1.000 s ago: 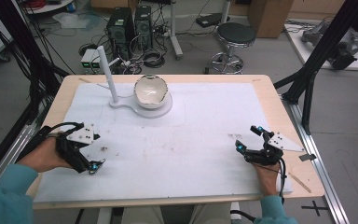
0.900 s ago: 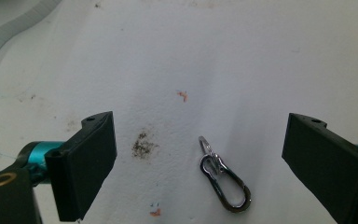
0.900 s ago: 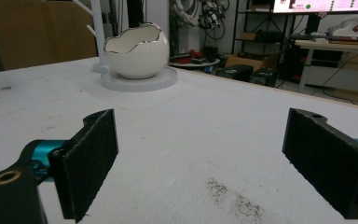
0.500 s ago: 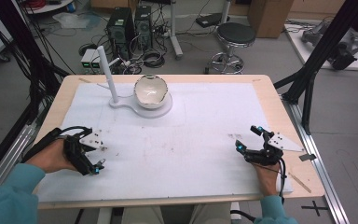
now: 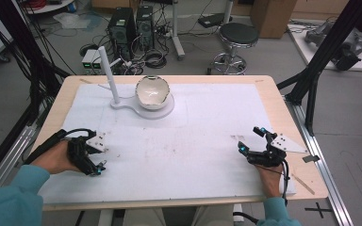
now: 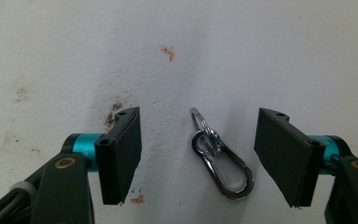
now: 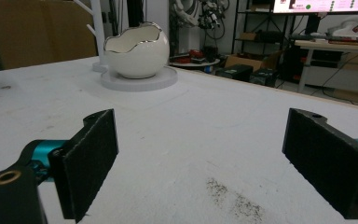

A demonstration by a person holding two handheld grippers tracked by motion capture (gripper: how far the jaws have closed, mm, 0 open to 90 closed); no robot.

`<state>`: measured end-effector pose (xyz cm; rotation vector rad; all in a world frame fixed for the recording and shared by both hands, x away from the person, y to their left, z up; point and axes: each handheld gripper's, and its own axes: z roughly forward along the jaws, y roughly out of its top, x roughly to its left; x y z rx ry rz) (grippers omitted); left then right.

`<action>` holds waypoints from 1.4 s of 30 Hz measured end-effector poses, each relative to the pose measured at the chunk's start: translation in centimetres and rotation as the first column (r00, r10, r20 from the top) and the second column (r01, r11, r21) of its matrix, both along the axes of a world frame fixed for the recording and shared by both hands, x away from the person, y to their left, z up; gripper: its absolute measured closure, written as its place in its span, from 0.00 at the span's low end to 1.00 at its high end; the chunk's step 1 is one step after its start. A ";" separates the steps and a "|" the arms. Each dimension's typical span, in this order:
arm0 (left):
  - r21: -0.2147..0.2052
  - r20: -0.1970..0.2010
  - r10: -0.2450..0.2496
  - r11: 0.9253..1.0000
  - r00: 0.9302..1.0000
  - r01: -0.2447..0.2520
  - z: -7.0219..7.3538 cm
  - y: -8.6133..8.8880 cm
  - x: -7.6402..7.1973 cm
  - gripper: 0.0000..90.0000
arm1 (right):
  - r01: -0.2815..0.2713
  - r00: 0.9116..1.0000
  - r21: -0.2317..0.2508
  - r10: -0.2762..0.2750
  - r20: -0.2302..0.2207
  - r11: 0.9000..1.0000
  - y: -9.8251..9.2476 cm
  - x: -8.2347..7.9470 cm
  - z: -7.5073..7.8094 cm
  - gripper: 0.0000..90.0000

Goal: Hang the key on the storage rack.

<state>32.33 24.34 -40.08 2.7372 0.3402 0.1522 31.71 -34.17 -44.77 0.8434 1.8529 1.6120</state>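
1. Lower left of the high view: left gripper (image 5: 95, 167) points down at the white mat (image 5: 207, 122), person's left hand (image 5: 56, 157) wrapped round it. That steep angle fits a top-down pick.
2. Left gripper view: jaws spread wide, nothing between the pads yet. A small silver carabiner clip (image 6: 219, 158) with a key ring lies flat on the mat between the two jaws, closer to the right-hand pad, touching neither.
3. Clip runs diagonally across the gap, ring end toward the top of the frame. Jaws straddle it so a squeeze would likely catch its long sides; judgement only.
4. Clip is too small to make out in the high view; it sits under the left gripper near the lower left corner of the mat.
5. Lower right of the high view: right gripper (image 5: 254, 141) held low near the mat, jaws spread, holding nothing. It looks parked clear of the left side's work.
6. Right gripper view: both black pads wide apart at the bottom of the frame, bare mat between them.
7. Upper centre of the high view: white egg-shaped bowl (image 5: 153, 92) on a round white base with a post stand (image 5: 109, 75) beside it, well apart from both grippers. Probable drop-off or hanging spot, though that is a guess.
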 end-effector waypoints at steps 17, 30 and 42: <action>0.012 -0.044 0.041 0.999 0.998 -0.040 -0.4 0.4 0.2 0.67 | -0.001 1.000 -0.001 0.001 -0.002 1.000 0.0 0.0 0.0 0.11; 0.026 -0.062 0.077 0.997 0.995 -0.076 -0.4 0.3 0.4 0.86 | -0.002 1.000 -0.002 0.002 -0.002 1.000 0.0 0.0 0.0 0.11; 0.034 -0.072 0.101 0.994 0.992 -0.099 -0.3 0.2 0.4 0.96 | -0.003 1.000 -0.003 0.003 -0.001 1.000 0.0 0.0 0.0 0.11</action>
